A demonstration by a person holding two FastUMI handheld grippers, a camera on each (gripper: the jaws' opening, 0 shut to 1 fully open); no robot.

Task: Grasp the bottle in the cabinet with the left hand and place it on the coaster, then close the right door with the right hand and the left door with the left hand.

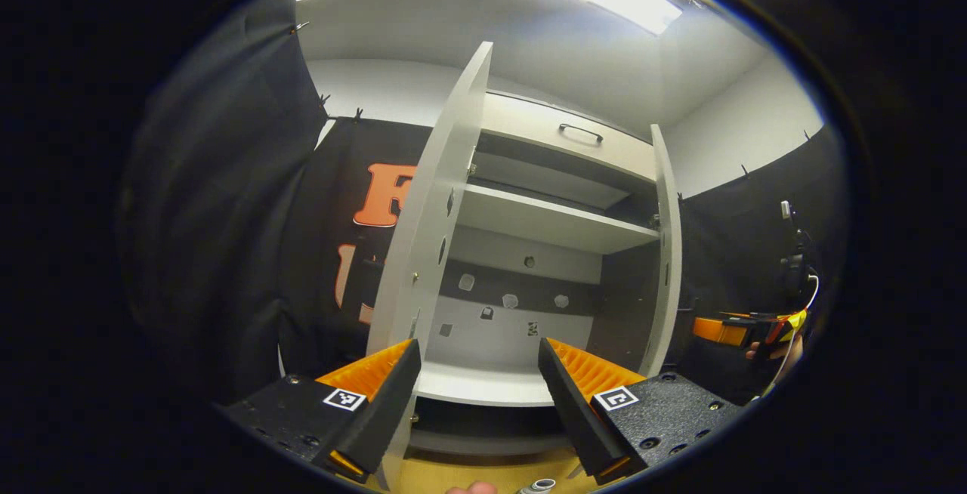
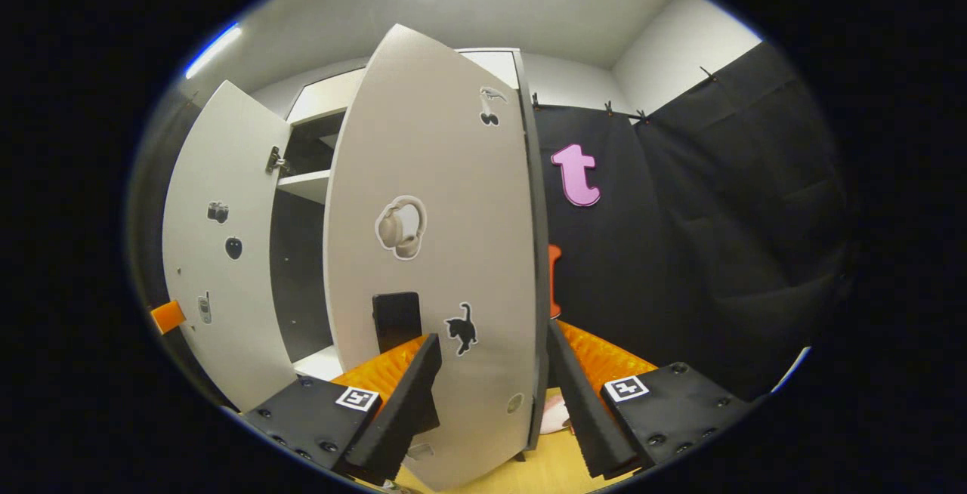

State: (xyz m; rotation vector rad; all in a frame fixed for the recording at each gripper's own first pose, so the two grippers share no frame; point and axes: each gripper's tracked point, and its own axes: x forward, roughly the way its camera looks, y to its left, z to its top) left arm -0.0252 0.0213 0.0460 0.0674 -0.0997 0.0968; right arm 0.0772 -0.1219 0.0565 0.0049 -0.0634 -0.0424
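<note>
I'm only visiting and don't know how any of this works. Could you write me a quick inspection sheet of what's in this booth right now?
Surface: yellowish wooden tabletop under the cabinet.
Job's things: white cabinet with both doors open; left door and right door, which carries stickers. A bottle cap peeks in at the bottom edge of the left gripper view. Coaster: nothing seen for certain.
Clutter: nothing seen on the shelves.
Grippers: left gripper open, facing the cabinet interior; right gripper open, close to the right door's outer face.
Cables: a white cable by the far gripper.
Surroundings: black cloth walls, ceiling lights.
</note>
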